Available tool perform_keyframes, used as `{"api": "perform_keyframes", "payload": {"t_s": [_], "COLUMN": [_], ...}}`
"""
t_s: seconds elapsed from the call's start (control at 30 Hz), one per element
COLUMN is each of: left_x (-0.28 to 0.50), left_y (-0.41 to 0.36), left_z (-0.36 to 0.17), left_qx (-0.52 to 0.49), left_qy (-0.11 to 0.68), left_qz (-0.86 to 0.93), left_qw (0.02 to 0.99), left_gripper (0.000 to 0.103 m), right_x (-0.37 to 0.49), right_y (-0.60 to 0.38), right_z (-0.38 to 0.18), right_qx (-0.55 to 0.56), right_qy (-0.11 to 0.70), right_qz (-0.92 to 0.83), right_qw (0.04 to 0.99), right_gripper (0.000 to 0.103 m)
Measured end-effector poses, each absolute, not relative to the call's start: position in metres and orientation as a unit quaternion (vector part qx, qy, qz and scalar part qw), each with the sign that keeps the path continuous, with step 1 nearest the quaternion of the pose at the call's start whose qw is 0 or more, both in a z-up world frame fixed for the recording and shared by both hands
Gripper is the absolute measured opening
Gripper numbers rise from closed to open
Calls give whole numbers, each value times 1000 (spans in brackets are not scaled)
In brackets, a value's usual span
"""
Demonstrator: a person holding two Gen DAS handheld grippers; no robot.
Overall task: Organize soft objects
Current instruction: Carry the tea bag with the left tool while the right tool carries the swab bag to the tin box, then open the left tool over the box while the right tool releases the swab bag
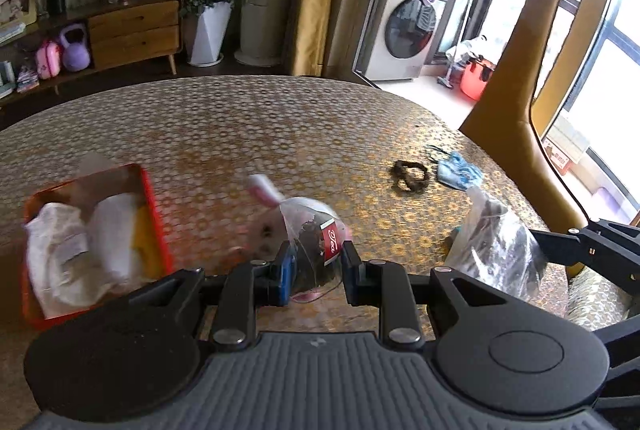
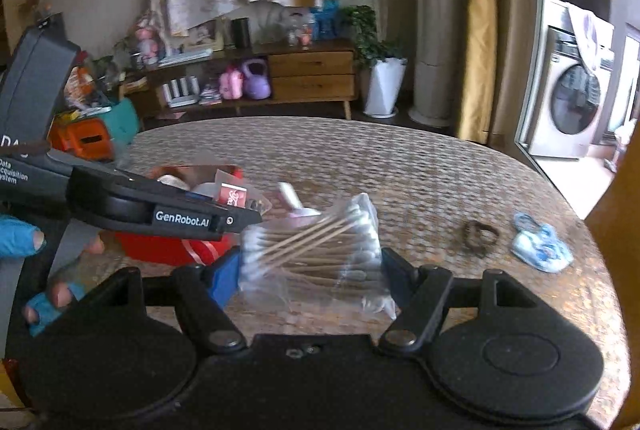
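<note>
My left gripper (image 1: 316,258) is shut on a clear tea bag (image 1: 314,234) with a red label and holds it above the table, just right of the red tray (image 1: 157,214). White cloths (image 1: 68,250) and something yellow lie in the tray. My right gripper (image 2: 310,270) is shut on a clear bag of cotton swabs (image 2: 316,246), gripped across its width and lifted off the table. In the right wrist view the left gripper reaches in from the left over the red tray (image 2: 160,250), with the tea bag's label (image 2: 234,196) showing.
A dark hair tie (image 1: 410,176) and a blue fabric item (image 1: 458,172) lie on the patterned table (image 1: 240,126) at the right. A blurred pink and white item (image 1: 264,188) sits beyond the tea bag. A gloved hand (image 2: 24,242) shows at the left.
</note>
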State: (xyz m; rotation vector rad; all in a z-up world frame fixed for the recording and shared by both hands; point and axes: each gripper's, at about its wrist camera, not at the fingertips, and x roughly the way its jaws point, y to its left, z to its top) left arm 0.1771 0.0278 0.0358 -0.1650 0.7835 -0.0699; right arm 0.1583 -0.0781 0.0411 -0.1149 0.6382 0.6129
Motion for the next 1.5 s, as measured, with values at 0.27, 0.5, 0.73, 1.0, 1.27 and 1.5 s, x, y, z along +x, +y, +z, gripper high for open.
{"api": "perform_keyframes", "payload": {"t_s": [0.27,0.5,0.73,1.0,1.27,1.5], "left_x": [159,151,159,191,233,259], "left_y": [91,140,184,220,237,248], "left_z": [31,23,8,-17,-37,-56], "left_qx": [-92,-95,-83,-77,-85,-95], "left_qy": [390,401,413,426,432,438], "left_qz": [-4,22,48,74,85,98], "left_qw": [916,911,906,899,894,889], "left_gripper": [24,24,24,24,24,24], "right_x": [156,159,170,192,217,229], "right_y": [-16,37,88,132,164,183], "right_z": [38,27,7,-18,-39,-51], "right_qx": [-73,-89,-110,-134,-151,-161], "right_qy": [313,322,336,343,352,357], "right_qz": [337,362,373,370,374,372], "right_qw": [885,870,858,853,844,842], "right_gripper": [72,72,72,72,72,72]}}
